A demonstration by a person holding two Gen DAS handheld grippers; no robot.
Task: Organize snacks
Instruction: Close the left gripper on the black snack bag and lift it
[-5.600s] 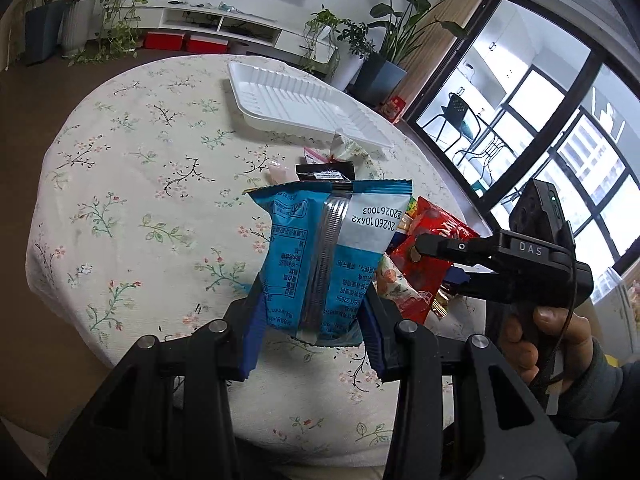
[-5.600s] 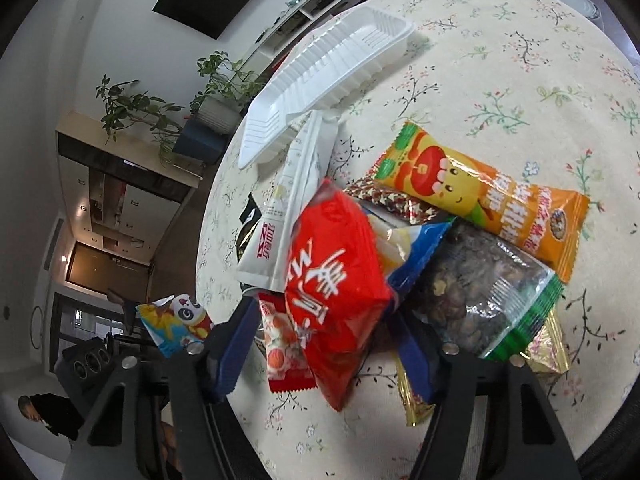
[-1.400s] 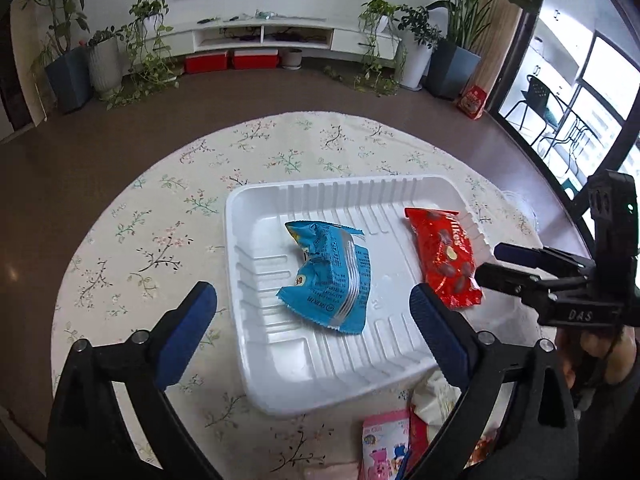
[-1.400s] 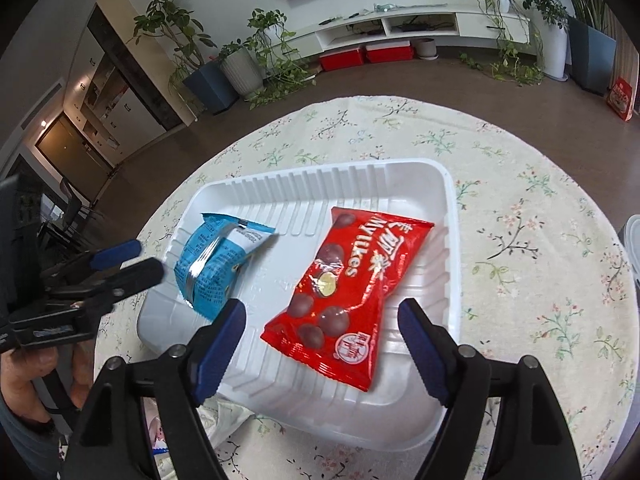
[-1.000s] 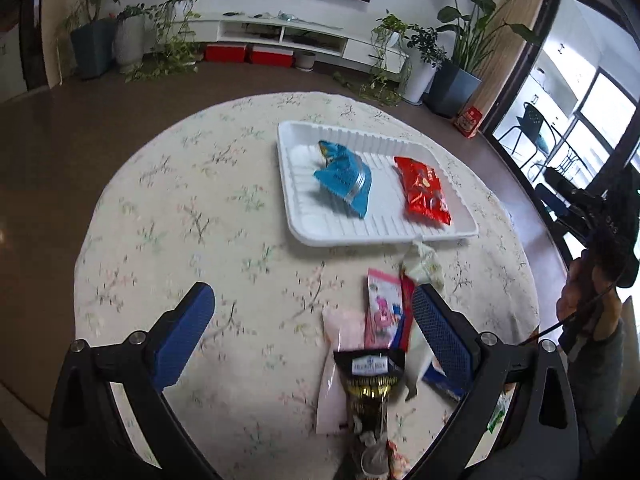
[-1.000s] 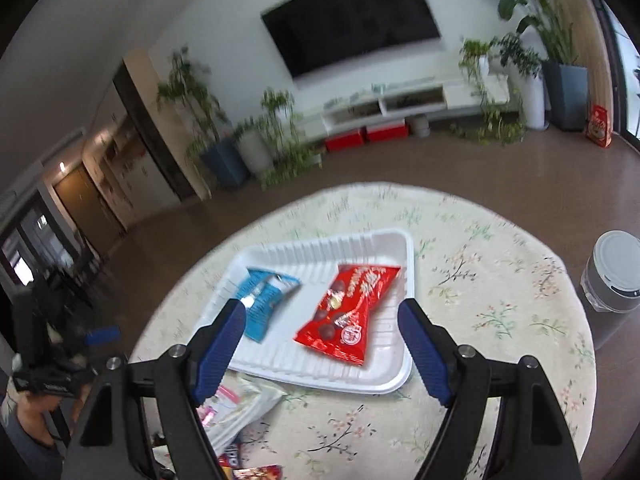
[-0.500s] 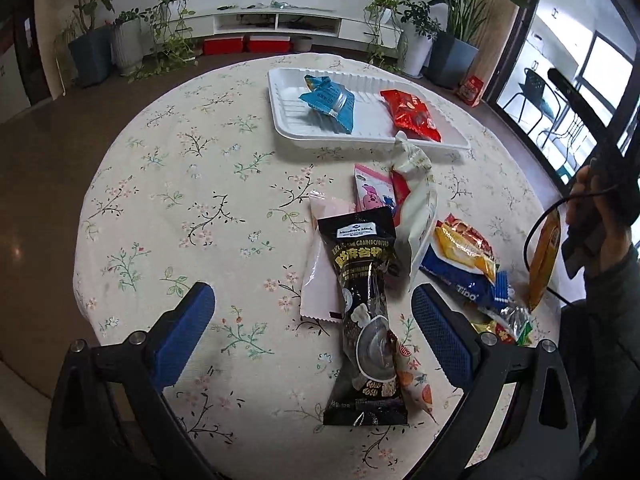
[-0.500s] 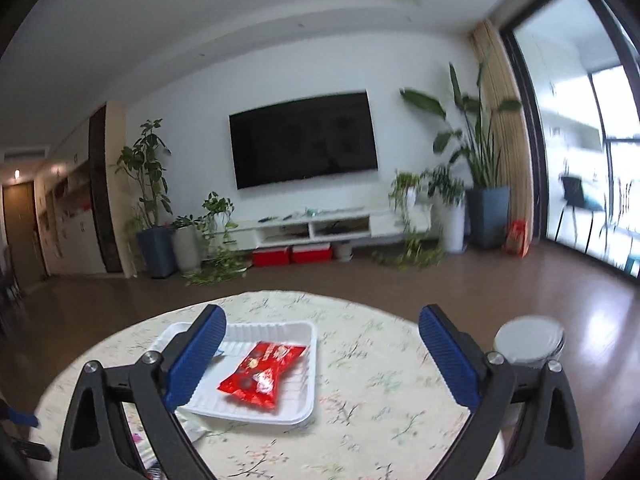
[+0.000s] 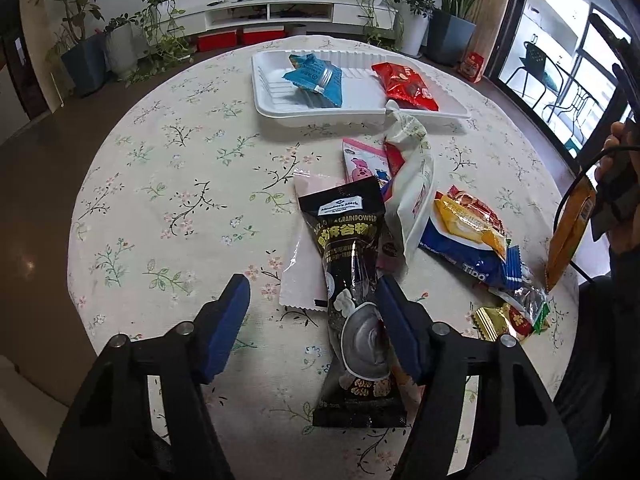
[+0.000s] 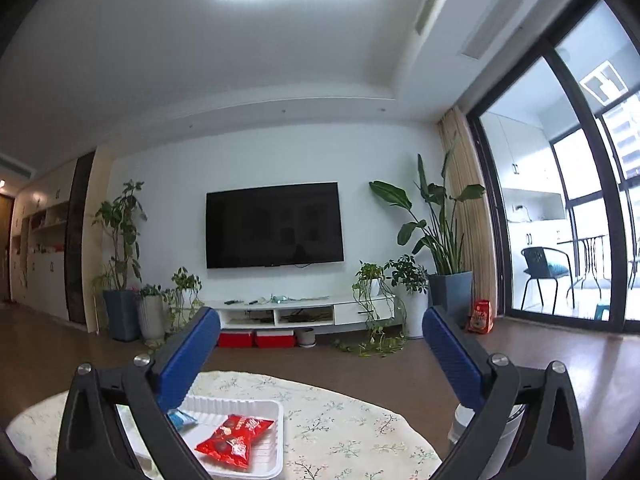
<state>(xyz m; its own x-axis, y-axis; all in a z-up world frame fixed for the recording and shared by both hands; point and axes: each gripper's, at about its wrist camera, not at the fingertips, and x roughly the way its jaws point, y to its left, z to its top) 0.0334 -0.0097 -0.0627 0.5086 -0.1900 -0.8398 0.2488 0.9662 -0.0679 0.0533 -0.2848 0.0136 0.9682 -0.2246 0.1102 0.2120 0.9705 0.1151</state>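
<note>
A white tray (image 9: 280, 108) at the far side of the round table holds a blue packet (image 9: 316, 80) and a red packet (image 9: 408, 88). A long black grain-powder packet (image 9: 352, 248) lies nearest me, on top of a pale pink packet (image 9: 300, 272). My left gripper (image 9: 312, 284) points down over it with jaws closing. The black packet's lower half lies between them, close to the right finger, with a wide gap to the left finger. My right gripper (image 10: 320, 320) points level at the room, jaws opening wide and empty, above the tray (image 10: 276, 412) and red packet (image 10: 234, 440).
Loose snacks lie right of the black packet: a white packet (image 9: 416, 176), a blue packet (image 9: 468, 256), a yellow-red one (image 9: 468, 216). An orange packet (image 9: 568, 232) stands on edge by the person's hand (image 9: 616, 160). A white bin (image 10: 460, 428) stands beyond the table's right edge.
The left gripper came down closer over the black packet and its jaws narrowed to about half. The right gripper tilted up from the tray toward the far wall and opened slightly wider.
</note>
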